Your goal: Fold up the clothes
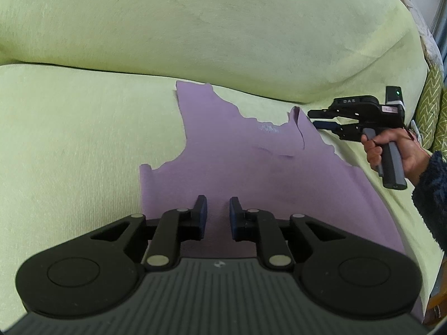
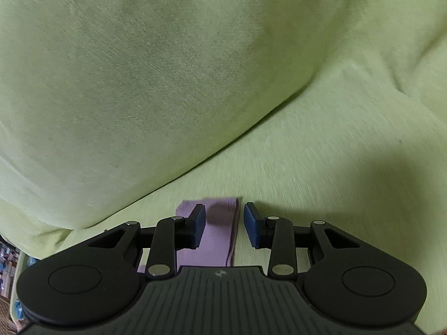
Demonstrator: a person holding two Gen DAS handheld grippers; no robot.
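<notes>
**Entry: purple garment laid flat on sofa, both tongs poised for a fold**

Item 1, left of frame: pale green woven-fabric sofa seat, with its rounded back cushion filling the upper half of the left wrist view. Soft and yielding; it probably grips cloth little, so a dragged edge may slide.

Item 2, centre: flat lilac-purple knit garment, spread across the seat from the centre of the frame to the lower right. A narrow strip runs up to the upper centre; the far edge is ragged in outline. A short crease and a raised fold stand right of centre.

Item 3, lower centre: black two-finger left gripper with blue pads. Fingers spread, nothing between them but the garment's near portion lying below. Contact with the cloth cannot be told.

Item 4, right of frame: black right gripper, held by a bare hand in a dark fleece sleeve, at the garment's far right corner. In its own view the fingers stand apart, a purple strip lying between and below them, not yet pinched.

Handling note (judgement): close each pair on a single edge, both layers included. Lift together, keep the span taut, carry it over evenly, and lay it down before releasing, smoothing the central crease first.
</notes>
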